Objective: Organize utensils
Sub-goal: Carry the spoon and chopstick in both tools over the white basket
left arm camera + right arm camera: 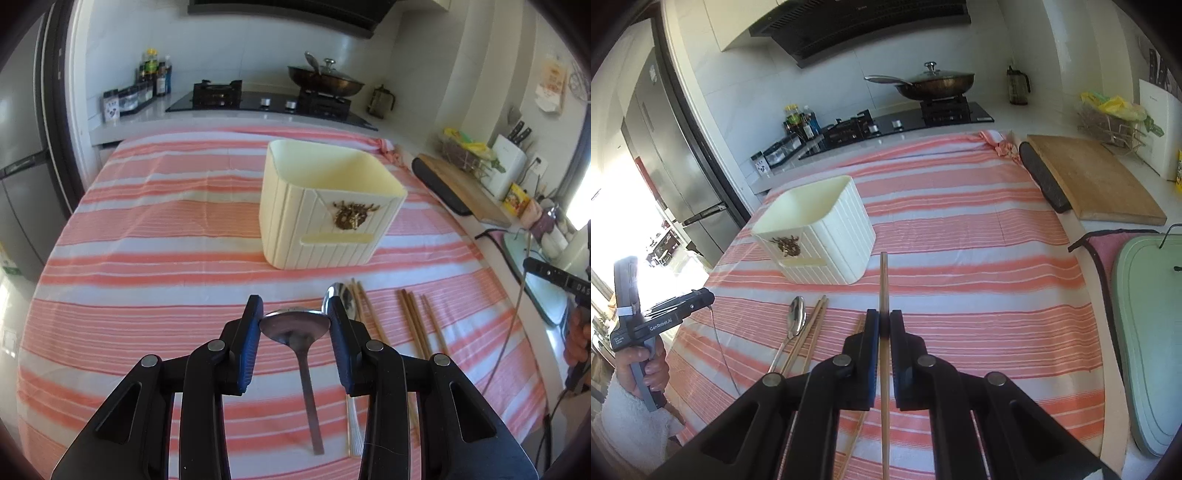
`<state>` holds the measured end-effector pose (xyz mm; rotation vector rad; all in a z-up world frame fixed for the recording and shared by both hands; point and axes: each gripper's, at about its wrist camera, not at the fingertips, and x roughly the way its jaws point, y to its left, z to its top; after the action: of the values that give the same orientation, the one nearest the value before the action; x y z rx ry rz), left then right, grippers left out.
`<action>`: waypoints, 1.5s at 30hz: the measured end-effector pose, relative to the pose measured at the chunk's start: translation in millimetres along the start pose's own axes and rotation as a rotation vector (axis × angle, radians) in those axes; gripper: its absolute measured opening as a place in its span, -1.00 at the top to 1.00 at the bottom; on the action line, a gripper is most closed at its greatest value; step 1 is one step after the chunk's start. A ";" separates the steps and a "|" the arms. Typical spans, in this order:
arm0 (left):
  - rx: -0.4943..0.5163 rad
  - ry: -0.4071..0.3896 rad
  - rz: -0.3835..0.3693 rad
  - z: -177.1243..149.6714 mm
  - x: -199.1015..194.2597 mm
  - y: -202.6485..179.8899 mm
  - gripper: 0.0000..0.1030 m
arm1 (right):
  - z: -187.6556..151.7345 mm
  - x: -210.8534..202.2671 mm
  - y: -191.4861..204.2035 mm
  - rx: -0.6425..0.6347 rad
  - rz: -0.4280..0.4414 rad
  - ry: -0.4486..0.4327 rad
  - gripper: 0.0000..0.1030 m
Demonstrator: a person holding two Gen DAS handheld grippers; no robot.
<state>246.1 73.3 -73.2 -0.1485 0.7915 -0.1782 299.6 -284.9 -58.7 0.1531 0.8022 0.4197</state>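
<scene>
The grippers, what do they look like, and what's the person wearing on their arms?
Both are black plastic, two fingers on riveted linkages with silver pivot pins and blue ribbed pads. The left gripper shows in the right wrist view with a grey pistol handle, white "GenRobot.AI" lettering and a thin trailing cable; a white fluffy sleeve covers that arm. The right gripper looks alike, its body bearing white letters.

Left tongs (295, 321) clamped partway; right tongs (884, 325) pinched shut.

Steel spoon (295, 326) clamped by its bowl, handle dangling; one wooden chopstick (884, 295) pinched upright; cream ribbed holder (325, 199) sits empty.
</scene>
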 end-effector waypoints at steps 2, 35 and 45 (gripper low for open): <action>-0.007 -0.013 -0.018 0.3 -12.1 -1.6 0.30 | -3.8 -16.7 4.1 -0.014 0.023 -0.026 0.88; -0.091 0.041 0.083 161.9 100.1 8.2 0.31 | 147.6 116.1 88.0 -0.094 0.016 -0.068 0.88; -0.143 0.059 0.018 135.4 102.9 13.2 -0.26 | 139.7 126.7 71.2 -0.045 0.038 -0.090 -0.06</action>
<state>415.5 73.0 -53.2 -0.2722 0.8640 -0.1087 457.3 -163.6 -26.0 0.1442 0.7019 0.4628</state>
